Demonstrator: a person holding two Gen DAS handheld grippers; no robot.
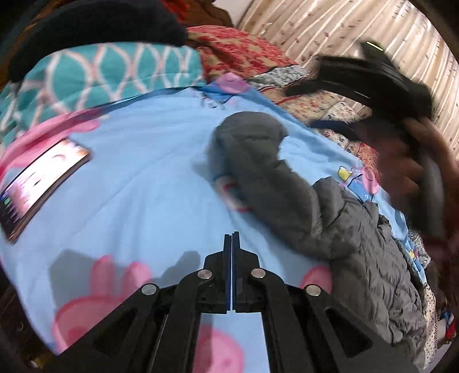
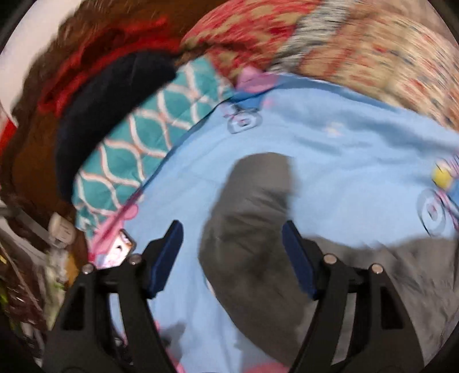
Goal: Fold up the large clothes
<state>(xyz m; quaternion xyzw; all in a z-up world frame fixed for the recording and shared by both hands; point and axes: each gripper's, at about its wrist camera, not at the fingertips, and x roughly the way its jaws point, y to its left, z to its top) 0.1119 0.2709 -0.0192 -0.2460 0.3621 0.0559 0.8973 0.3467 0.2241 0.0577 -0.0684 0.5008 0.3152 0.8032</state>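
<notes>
A grey quilted jacket [image 1: 352,238] lies on a light blue bedsheet [image 1: 129,195] printed with pink pigs, one sleeve [image 1: 249,149] stretched away across the sheet. My left gripper [image 1: 231,238] hovers above the sheet just left of the jacket, its jaws pressed together with nothing between them. In the right wrist view the same sleeve [image 2: 252,223] lies below my right gripper [image 2: 232,229], whose blue pads stand wide apart on either side and clear of the cloth. The right gripper's body [image 1: 381,83], held by a hand, shows blurred at the upper right of the left wrist view.
A lit phone [image 1: 37,186] lies on the sheet at the left, seen too as a phone [image 2: 120,249] in the right wrist view. A teal patterned pillow [image 1: 109,74], a dark cushion [image 1: 94,25] and a red patterned blanket [image 1: 238,51] crowd the far side. A curtain [image 1: 358,28] hangs behind.
</notes>
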